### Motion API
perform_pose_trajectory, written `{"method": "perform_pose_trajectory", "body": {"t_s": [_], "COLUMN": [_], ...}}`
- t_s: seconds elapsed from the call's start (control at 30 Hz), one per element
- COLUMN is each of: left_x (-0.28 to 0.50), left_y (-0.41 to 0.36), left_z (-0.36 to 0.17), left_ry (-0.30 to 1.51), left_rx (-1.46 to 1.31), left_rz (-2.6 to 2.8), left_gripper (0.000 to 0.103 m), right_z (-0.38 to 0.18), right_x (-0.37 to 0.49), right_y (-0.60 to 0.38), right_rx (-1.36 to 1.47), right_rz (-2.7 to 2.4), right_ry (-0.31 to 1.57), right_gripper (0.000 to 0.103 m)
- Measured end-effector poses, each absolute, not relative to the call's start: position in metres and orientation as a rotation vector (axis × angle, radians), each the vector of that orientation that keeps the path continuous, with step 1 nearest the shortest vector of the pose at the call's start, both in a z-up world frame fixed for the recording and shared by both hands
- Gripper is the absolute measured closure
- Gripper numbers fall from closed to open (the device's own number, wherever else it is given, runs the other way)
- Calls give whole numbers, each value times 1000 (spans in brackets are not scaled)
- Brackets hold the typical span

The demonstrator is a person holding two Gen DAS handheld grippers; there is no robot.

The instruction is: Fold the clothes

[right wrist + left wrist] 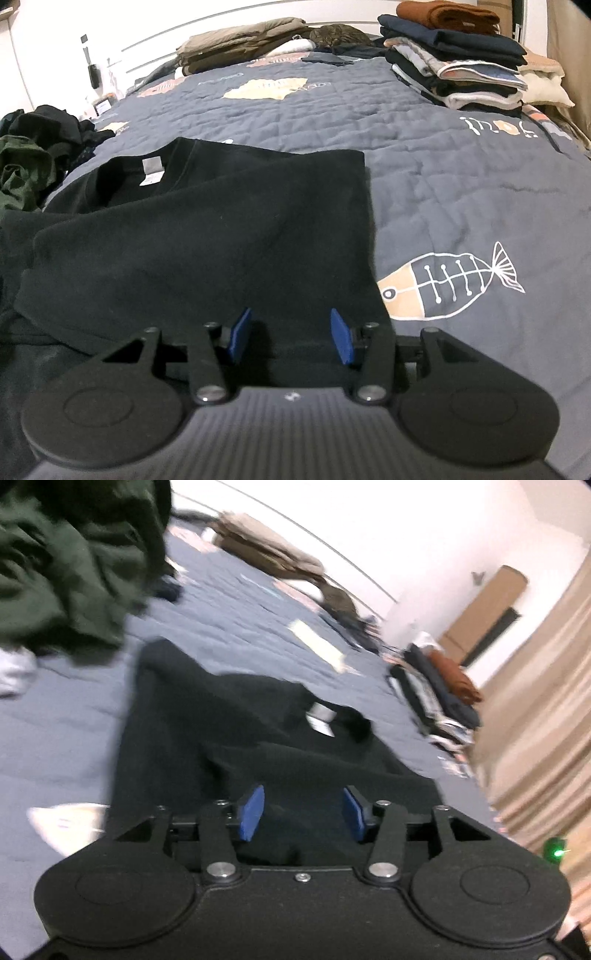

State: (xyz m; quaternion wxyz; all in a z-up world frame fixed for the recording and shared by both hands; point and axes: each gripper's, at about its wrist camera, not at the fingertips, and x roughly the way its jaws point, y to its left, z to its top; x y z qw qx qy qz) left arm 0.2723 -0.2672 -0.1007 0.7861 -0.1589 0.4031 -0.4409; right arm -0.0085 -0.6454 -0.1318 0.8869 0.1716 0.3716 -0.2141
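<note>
A black T-shirt (221,229) lies partly folded on the grey quilted bedspread (461,192), one side laid over its middle, and its grey neck label (152,170) shows. My right gripper (291,334) hovers low over the shirt's near hem, open, with its blue pads (240,336) apart. In the blurred, tilted left wrist view the same shirt (221,716) stretches away with its label (321,716) at the far end. My left gripper (303,808) is open above the shirt's near end, and its pads (251,812) press on nothing.
A stack of folded clothes (454,62) stands at the bed's far right corner, also seen as the stack (439,694). Dark green and black unfolded garments (26,166) are heaped at the left, with the green garment (62,565) close by. Beige bedding (236,44) lies by the headboard. A curtain (546,720) hangs past the bed's edge.
</note>
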Motion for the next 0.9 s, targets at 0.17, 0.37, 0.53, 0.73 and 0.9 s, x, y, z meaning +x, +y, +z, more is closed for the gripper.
{"method": "perform_pose_trajectory", "body": {"t_s": [0.17, 0.37, 0.53, 0.73, 0.9], "left_x": [279, 284, 283, 275, 271], "left_y": [-307, -313, -281, -264, -265], "left_z": [-128, -159, -159, -141, -116], "left_ry": [969, 1109, 1112, 1065, 971], "left_rx": [-393, -290, -331, -258, -261], "left_rz": [-1007, -908, -868, -810, -829], "left_gripper": [54, 62, 74, 68, 33], "right_z": [-134, -135, -134, -132, -122], "right_x": [-8, -7, -7, -9, -12], "right_y": [-646, -647, -648, -647, -646], "right_rx": [362, 358, 359, 349, 328], "right_rz": [-443, -432, -429, -425, -439], "right_ry": [776, 785, 788, 799, 809], "right_gripper": [55, 55, 55, 55, 55]}}
